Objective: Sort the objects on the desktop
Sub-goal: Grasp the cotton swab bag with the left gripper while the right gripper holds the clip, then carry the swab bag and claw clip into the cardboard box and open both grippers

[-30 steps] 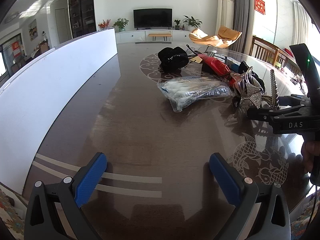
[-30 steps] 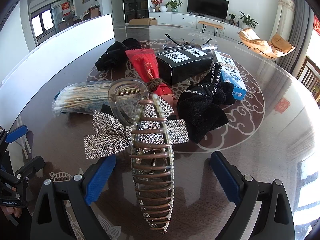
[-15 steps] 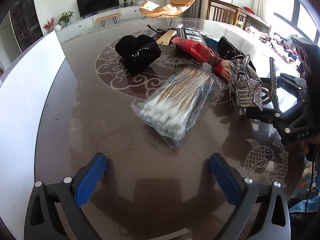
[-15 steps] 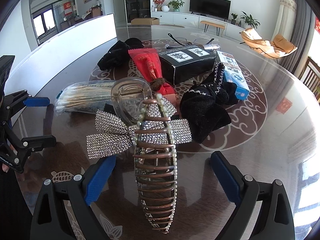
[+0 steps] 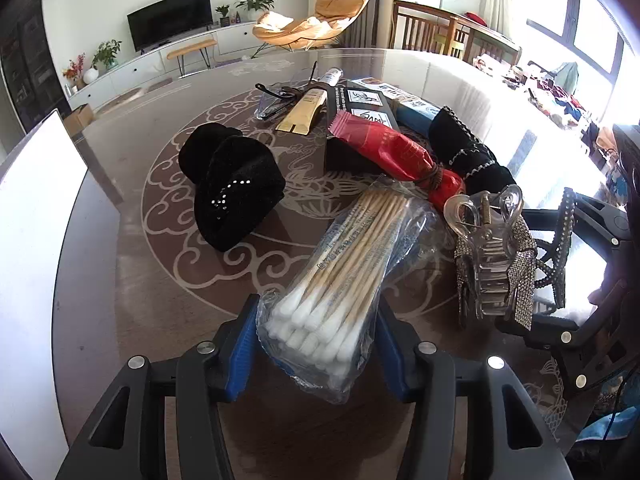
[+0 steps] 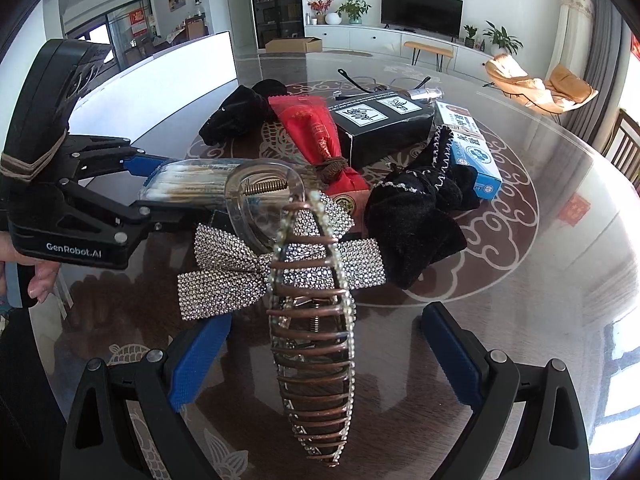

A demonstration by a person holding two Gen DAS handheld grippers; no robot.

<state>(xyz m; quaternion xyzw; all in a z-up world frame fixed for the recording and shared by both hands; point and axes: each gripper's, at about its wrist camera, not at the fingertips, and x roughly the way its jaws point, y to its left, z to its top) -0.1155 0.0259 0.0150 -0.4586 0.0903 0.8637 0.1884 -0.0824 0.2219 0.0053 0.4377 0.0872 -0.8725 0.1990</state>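
A clear bag of cotton swabs (image 5: 344, 268) lies on the dark glass-topped table (image 5: 120, 300). My left gripper (image 5: 316, 320) is closing around the bag's near end, and both blue pads touch its sides. From the right wrist the same gripper (image 6: 156, 190) reaches in from the left onto the bag (image 6: 192, 184). My right gripper (image 6: 326, 354) stands open over a long copper hair clip (image 6: 316, 360), which lies between the fingers untouched. A rhinestone bow (image 6: 224, 276) and a clear claw clip (image 6: 260, 196) sit just beyond it.
Further back lie a black velvet piece (image 5: 232, 192), a red packet (image 5: 388, 152), a black box (image 6: 380, 124), a blue box (image 6: 472, 152) and a black trimmed scrunchie (image 6: 412, 220). A white board (image 5: 32, 240) stands along the table's left edge. A person's hand (image 6: 40, 280) holds the left gripper.
The left gripper swung right from bare table to the cotton swab bag, and its jaws came in from wide open onto the bag. The right gripper kept still.
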